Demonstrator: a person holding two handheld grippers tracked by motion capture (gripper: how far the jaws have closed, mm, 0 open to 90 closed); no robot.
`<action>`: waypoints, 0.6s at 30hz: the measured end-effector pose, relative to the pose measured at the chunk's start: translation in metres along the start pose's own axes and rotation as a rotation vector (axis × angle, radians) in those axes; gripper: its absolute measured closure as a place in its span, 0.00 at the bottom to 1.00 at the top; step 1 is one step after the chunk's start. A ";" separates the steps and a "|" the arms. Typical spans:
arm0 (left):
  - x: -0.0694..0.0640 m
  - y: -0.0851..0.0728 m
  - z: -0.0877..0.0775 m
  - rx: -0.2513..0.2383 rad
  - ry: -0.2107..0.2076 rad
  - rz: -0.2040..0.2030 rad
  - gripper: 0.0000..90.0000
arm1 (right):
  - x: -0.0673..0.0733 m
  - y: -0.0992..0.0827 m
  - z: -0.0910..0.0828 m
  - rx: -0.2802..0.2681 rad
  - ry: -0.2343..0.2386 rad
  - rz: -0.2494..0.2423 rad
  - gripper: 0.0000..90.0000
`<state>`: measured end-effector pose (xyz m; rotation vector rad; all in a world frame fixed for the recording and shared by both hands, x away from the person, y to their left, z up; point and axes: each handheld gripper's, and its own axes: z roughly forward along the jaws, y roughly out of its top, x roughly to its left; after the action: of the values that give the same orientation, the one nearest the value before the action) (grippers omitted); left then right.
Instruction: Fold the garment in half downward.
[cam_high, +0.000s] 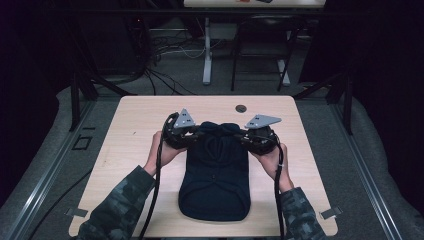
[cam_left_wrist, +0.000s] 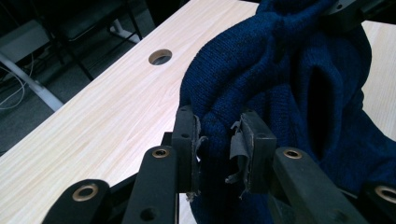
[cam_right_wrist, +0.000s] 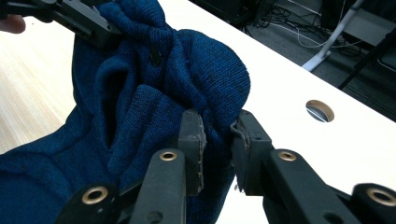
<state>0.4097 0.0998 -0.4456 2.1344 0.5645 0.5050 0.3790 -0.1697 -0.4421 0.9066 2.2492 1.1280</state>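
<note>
A dark blue knitted garment (cam_high: 216, 172) lies on the light wooden table (cam_high: 130, 135), its near end flat and its far end bunched and raised. My left gripper (cam_high: 192, 131) is shut on the garment's far left part, and the knit (cam_left_wrist: 261, 79) is pinched between its pads (cam_left_wrist: 215, 140). My right gripper (cam_high: 245, 134) is shut on the far right part, with a fold of the blue knit (cam_right_wrist: 154, 88) between its fingers (cam_right_wrist: 215, 140). Each gripper view also shows the other gripper clamped on the cloth at its top edge.
A round cable hole (cam_high: 241, 108) sits in the table just beyond the garment. Past the far edge stand another table's white leg (cam_high: 207, 50), a dark chair frame (cam_high: 260, 55) and loose cables (cam_high: 165, 55) on the floor. Camouflage sleeves (cam_high: 120, 202) enter from the bottom.
</note>
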 end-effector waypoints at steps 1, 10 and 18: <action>0.001 0.000 0.000 -0.011 -0.003 -0.010 0.79 | 0.000 0.000 -0.001 -0.001 -0.004 -0.005 0.84; 0.007 0.000 -0.005 0.003 -0.051 -0.050 0.75 | 0.011 0.002 -0.008 -0.113 -0.052 -0.073 0.87; 0.008 -0.002 0.001 0.023 -0.088 -0.060 0.68 | 0.015 0.003 -0.011 -0.145 -0.050 -0.122 0.87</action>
<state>0.4163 0.1044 -0.4471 2.1433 0.5848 0.3711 0.3626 -0.1627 -0.4357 0.7219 2.1207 1.1824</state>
